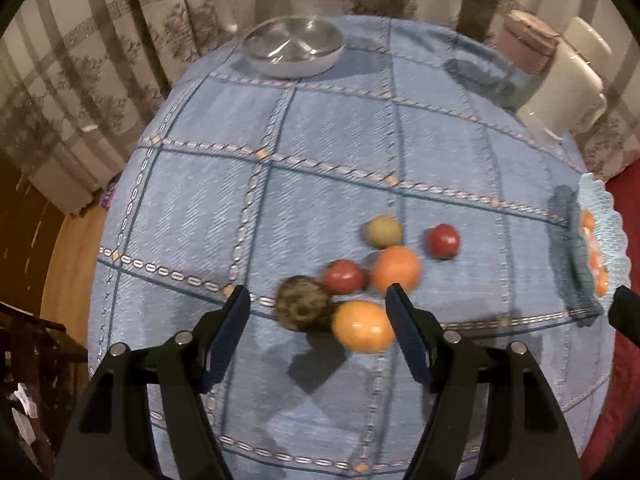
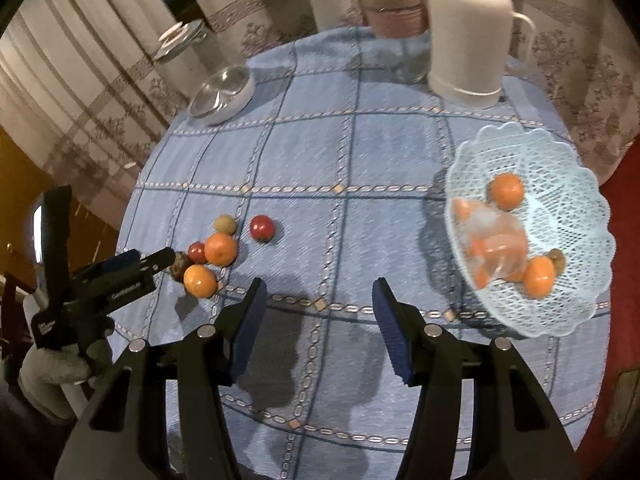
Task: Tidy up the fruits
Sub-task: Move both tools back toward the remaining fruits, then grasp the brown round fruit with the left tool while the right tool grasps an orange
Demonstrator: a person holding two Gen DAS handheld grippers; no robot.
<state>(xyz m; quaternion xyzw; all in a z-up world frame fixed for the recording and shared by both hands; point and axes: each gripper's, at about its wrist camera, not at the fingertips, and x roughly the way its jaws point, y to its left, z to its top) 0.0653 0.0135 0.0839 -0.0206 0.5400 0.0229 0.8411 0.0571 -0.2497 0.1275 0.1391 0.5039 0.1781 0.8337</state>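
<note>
Fruits lie in two places on the blue checked tablecloth (image 2: pixel 360 160): some in a basket, the rest loose in a cluster. The pale blue lacy basket (image 2: pixel 568 184) sits at the right of the table, tilted toward the camera in the right wrist view. It holds one orange fruit (image 2: pixel 506 191) near its upper middle, another orange fruit (image 2: pixel 539 277) lower down, a small brownish fruit (image 2: pixel 558 259) just beside that one, and a clear plastic bag (image 2: pixel 494 240) with orange pieces inside, blurred. A shallow glass bowl (image 1: pixel 294 46) stands at the far edge of the table; nothing shows in it. Near the far right corner stand a white jug (image 2: pixel 468 36) and a pinkish lidded container (image 2: pixel 394 6).

The loose cluster: a yellow-orange fruit (image 1: pixel 362 326) nearest, touching a dark brown rough-skinned one (image 1: pixel 302 308); behind them a small red fruit (image 1: pixel 344 276) and a larger orange (image 1: pixel 395 269), side by side; further back a yellow-green fruit (image 1: pixel 383 231); and a red fruit (image 1: pixel 444 241) a little apart to the right. All are round and motion-blurred.

The left gripper (image 1: pixel 318 294) hovers with its jaws spread wide around the nearest fruits, holding nothing. The right gripper (image 2: pixel 318 286) hangs over bare cloth between cluster and basket, jaws also apart and holding nothing
</note>
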